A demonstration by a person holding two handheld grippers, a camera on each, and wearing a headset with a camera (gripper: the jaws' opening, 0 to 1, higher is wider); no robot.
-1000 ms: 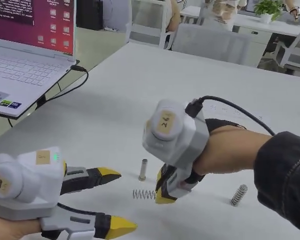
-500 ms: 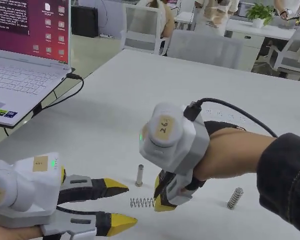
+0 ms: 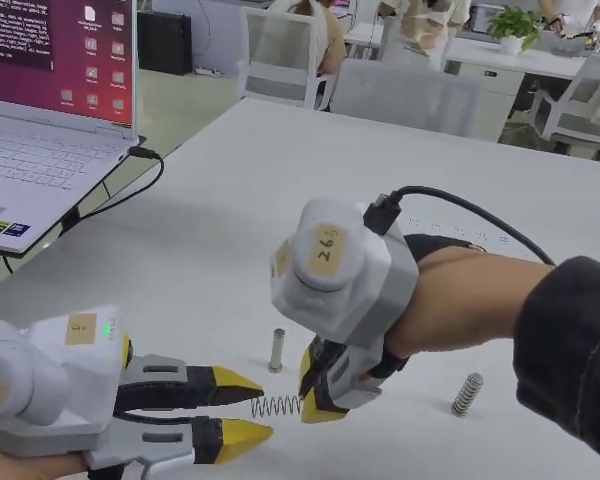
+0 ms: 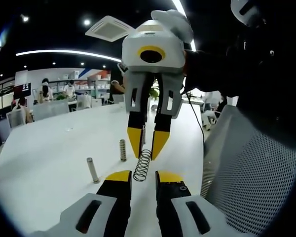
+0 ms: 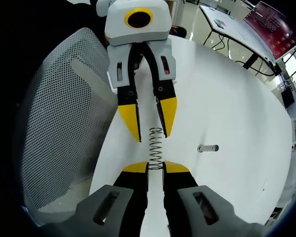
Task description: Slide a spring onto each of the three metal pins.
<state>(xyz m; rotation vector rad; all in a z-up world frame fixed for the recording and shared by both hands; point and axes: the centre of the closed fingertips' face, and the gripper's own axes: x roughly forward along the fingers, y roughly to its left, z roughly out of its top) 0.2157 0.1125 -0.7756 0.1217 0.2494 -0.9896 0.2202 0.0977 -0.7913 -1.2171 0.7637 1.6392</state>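
A thin wire spring hangs level just above the white table, and my right gripper is shut on its right end. In the right gripper view the spring runs forward from my right gripper. My left gripper stands open, its yellow tips either side of the spring's free end. One metal pin stands upright just behind the spring. A second, thicker spring lies on the table to the right.
An open laptop sits at the far left, with a black cable running off its side. The right gripper's black cable arcs over the person's sleeve. Chairs stand beyond the table's far edge.
My left gripper has come in towards the spring, and its jaws now straddle the free end. The right gripper has shifted slightly left with the spring.
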